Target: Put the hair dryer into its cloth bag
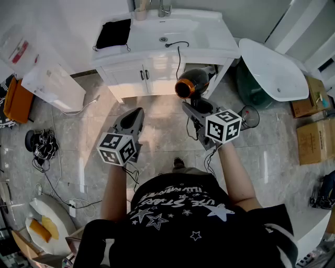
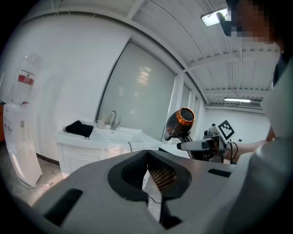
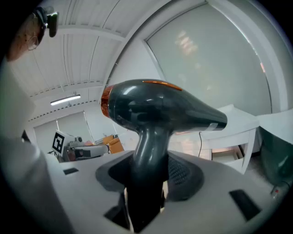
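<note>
A dark grey hair dryer [image 1: 191, 84] with an orange rear ring hangs in front of the white vanity [image 1: 157, 68]. My right gripper [image 1: 196, 107] is shut on its handle [image 3: 145, 155], and the body [image 3: 155, 109] rises above the jaws. Its cord [image 1: 178, 49] runs up into the sink basin. The black cloth bag [image 1: 113, 33] lies flat on the counter left of the basin, also seen in the left gripper view [image 2: 78, 128]. My left gripper [image 1: 133, 116] is shut with nothing in it, lower and to the left of the dryer [image 2: 180, 122].
A faucet [image 1: 164, 9] stands behind the basin. A white tub [image 1: 272, 68] leans at the right, with cardboard boxes [image 1: 314, 141] beyond it. A white appliance [image 1: 52, 86] and tangled cables [image 1: 42, 144] lie on the tiled floor at left.
</note>
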{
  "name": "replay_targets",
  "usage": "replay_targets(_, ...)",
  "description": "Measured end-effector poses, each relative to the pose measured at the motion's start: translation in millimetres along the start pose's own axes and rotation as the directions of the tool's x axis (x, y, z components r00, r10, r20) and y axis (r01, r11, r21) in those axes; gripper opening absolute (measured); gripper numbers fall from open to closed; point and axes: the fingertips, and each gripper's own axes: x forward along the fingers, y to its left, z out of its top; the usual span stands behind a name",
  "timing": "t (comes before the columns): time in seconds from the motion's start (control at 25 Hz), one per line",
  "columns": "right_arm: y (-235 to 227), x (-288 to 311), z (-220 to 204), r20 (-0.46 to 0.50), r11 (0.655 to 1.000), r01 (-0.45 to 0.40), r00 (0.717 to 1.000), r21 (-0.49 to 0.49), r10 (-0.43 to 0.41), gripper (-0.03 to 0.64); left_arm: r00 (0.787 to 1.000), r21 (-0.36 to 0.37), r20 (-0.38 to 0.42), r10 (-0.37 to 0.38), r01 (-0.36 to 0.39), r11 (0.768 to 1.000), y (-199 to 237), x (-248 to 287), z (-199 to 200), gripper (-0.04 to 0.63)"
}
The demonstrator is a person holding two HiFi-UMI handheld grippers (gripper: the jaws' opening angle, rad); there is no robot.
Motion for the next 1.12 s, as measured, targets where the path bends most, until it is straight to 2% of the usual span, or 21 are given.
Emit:
replay_targets(0.36, 16.7, -0.2, -9.7, -0.002, 1.000, 0.017, 1.000, 0.000, -0.017, 0.189, 1.000, 0.017, -0.014, -0.002, 0.003, 1.000, 1.7, -21.6, -9.0, 0.008)
replay_targets(0.8, 30.8, 8.5, -31.8, -0.022, 0.998, 0.060, 0.998, 0.004, -0.059, 0.190, 1.000, -0.027, -0.021, 0.001, -0.002, 1.000, 25.0, -53.7, -31.1, 0.009)
replay_targets(1.12, 3.7, 42.8, -19.8, -0.027, 1.000, 0.004, 1.000, -0.015, -0.005, 0.190, 0.998, -0.026, -0.046, 0.039, -0.040, 0.999, 53.1, -28.7, -33.7, 0.009)
